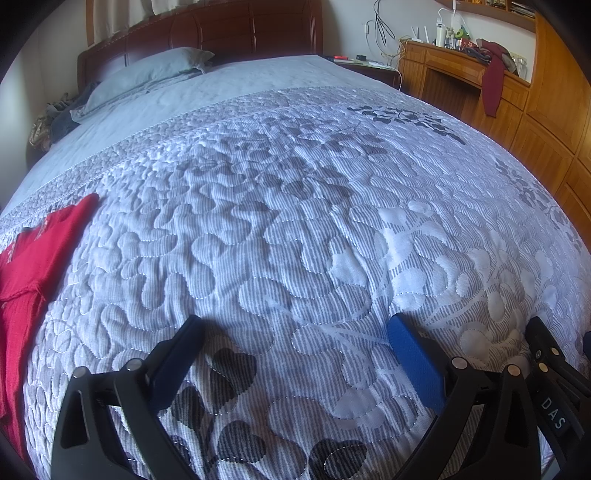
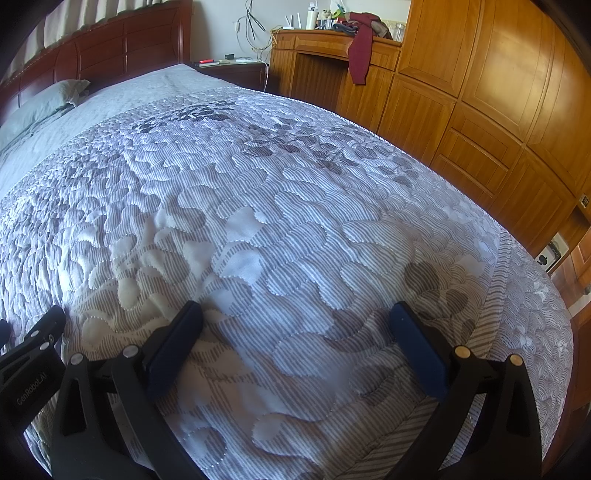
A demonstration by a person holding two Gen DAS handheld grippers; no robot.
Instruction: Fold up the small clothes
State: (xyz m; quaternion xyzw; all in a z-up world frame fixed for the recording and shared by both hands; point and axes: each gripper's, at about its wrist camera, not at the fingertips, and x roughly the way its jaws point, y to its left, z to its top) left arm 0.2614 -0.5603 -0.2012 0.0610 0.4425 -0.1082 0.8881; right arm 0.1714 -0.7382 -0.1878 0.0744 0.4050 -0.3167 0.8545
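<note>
A red knitted garment (image 1: 26, 280) lies flat on the quilted grey-and-white bedspread (image 1: 295, 206) at the far left of the left wrist view, partly cut off by the frame edge. My left gripper (image 1: 295, 328) is open and empty, low over the quilt, well to the right of the garment. My right gripper (image 2: 295, 314) is open and empty over bare quilt (image 2: 295, 206); the garment does not show in its view. Part of the right gripper (image 1: 554, 369) shows at the right edge of the left wrist view, and part of the left gripper (image 2: 29, 354) at the left edge of the right wrist view.
A grey pillow (image 1: 147, 74) lies at the dark wooden headboard (image 1: 221, 26). A wooden desk (image 2: 332, 48) with a dark red cloth (image 2: 360, 51) hanging over it and wooden wardrobe doors (image 2: 480, 110) stand along the bed's right side. A nightstand (image 2: 232, 68) stands by the bed's head.
</note>
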